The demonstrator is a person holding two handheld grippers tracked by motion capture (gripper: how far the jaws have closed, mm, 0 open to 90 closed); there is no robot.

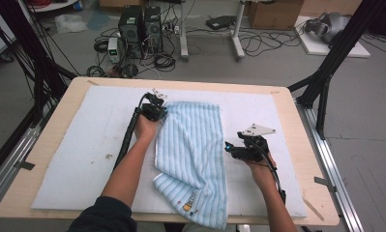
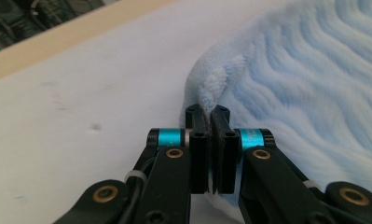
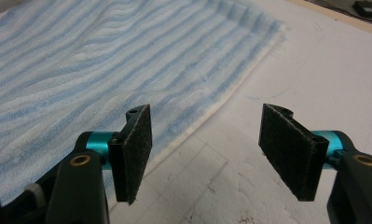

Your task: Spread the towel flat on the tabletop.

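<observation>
Left claw (image 2: 210, 122) is clamped tight on a bunched corner of the blue striped towel (image 1: 193, 145), rest of towel spreading off to its right on the table's white pad (image 1: 84, 145). Right claw (image 3: 204, 154) is wide apart w/ nothing between (towel edge just ahead-left, not touching).

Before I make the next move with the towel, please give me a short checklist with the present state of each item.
1. Left gripper shut on the towel corner: ok.
2. Right gripper open: ok.
3. Right gripper beside the towel's edge, touching nothing: ok.
4. Towel flat on the white mat: not ok, the near part is folded over.
5. Near end of the towel on the table: not ok, it hangs past the front edge.
6. How firm the left grip is: cannot tell.
</observation>
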